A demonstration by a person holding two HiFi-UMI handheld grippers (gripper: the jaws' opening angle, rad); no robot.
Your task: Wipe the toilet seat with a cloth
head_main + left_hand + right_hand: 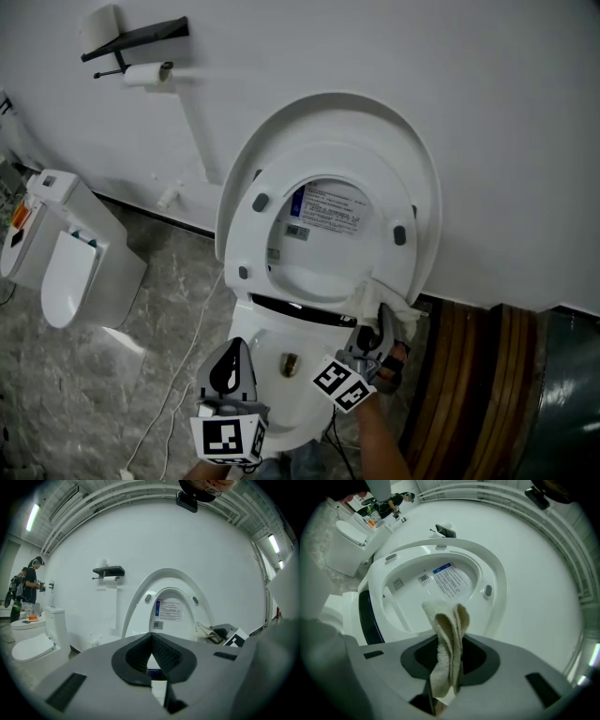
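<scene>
Gripped a folded pale cloth (447,639) in the right tongs (446,667), clamped tight on it, loose end sticking out past the tips. Held that cloth at the lower right edge of the toilet seat (255,234), near the hinge, seat tipped upright against the lid (427,159); could not tell firm contact from a near miss. Held the left tongs (151,641) fully closed with nothing between them, low by the front left of the bowl (300,412), pointed at the raised seat, apart from the cloth. Saw a printed label (330,208) on the lid inside the seat ring. Noted a paper roll (145,73) under a black shelf (141,36) on the white wall (487,84), plus a second toilet (66,267) at left on the grey marbled floor (84,394). Spotted people (30,585) far left in the left gripper view.
</scene>
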